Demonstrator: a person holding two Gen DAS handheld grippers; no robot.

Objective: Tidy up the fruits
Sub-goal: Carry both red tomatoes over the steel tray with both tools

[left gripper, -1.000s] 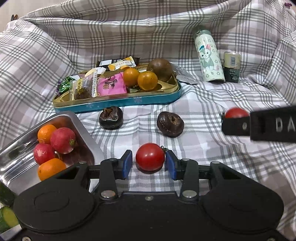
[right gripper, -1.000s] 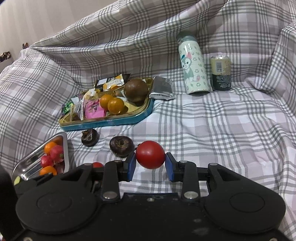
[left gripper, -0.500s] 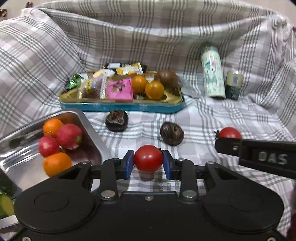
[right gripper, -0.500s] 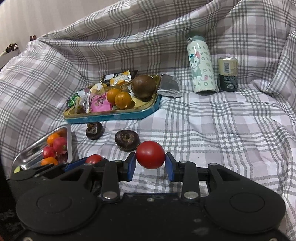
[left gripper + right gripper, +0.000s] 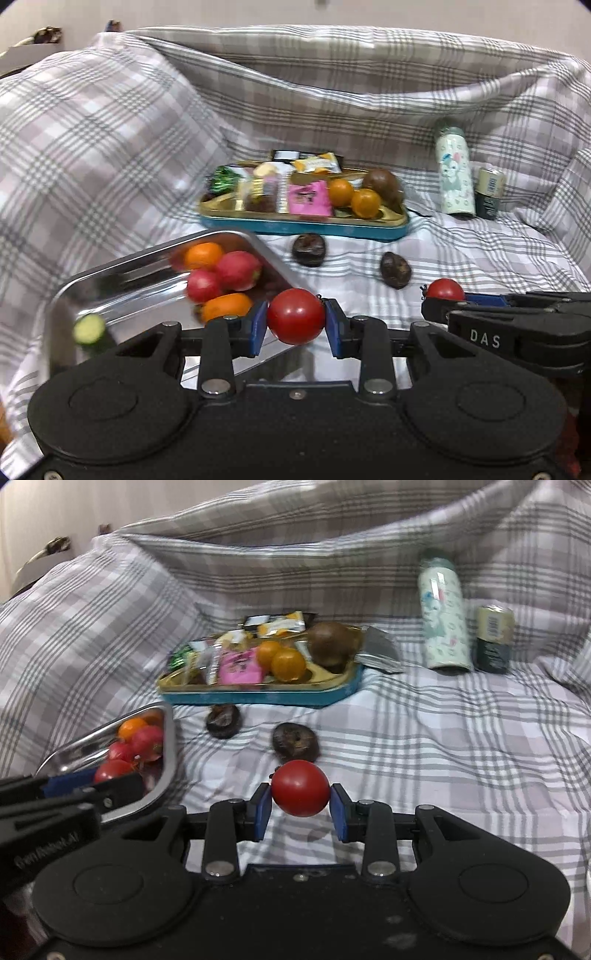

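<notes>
My left gripper [image 5: 295, 321] is shut on a red tomato [image 5: 295, 312], lifted over the near right corner of the steel tray [image 5: 147, 253]. The tray holds two oranges [image 5: 204, 254], two red fruits [image 5: 238, 269] and a cucumber slice [image 5: 88, 328]. My right gripper [image 5: 300, 794] is shut on a second red tomato [image 5: 300, 784], raised above the plaid cloth. In the left wrist view it shows at the right edge with its tomato [image 5: 445, 288]. Two dark wrinkled fruits [image 5: 295, 738] [image 5: 223, 720] lie on the cloth ahead.
A blue tin [image 5: 306, 226] behind holds snack packets, two oranges [image 5: 365, 202] and a brown round fruit [image 5: 382, 181]. A patterned bottle [image 5: 455, 181] and a small can [image 5: 489, 192] stand at the back right. The plaid cloth [image 5: 461, 746] rises in folds behind and to the left.
The left jaws closed on the tomato, then lifted it and carried it left towards the steel tray. The right gripper, still holding its tomato, shifted slightly left.
</notes>
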